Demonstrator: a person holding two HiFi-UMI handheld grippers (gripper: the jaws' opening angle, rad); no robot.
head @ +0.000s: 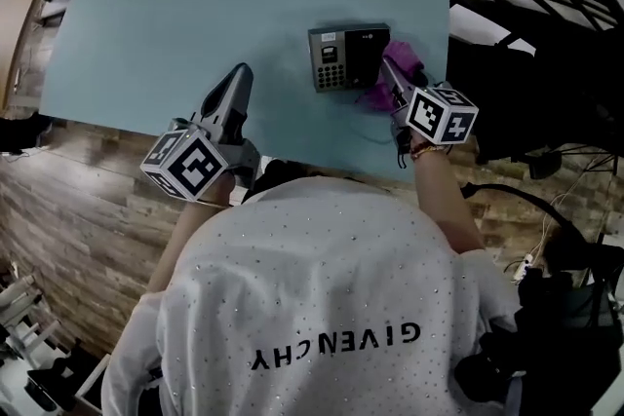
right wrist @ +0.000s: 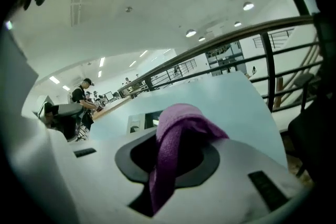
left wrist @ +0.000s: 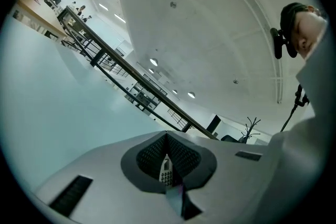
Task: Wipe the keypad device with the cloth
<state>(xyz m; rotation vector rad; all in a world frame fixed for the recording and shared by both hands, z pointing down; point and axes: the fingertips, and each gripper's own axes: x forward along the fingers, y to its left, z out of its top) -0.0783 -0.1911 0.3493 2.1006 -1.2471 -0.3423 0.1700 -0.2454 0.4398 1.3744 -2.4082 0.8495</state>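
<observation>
Overhead, pale blue table, wood-plank floor, right gripper pinching purple cloth beside keypad device, left gripper pressed together.

I see cloth only partly: right gripper covers its middle. In right gripper view, keypad device sits mostly behind cloth (key legends too small).

keypad device on table; cloth against its right side; left gripper apart, front-left
</observation>
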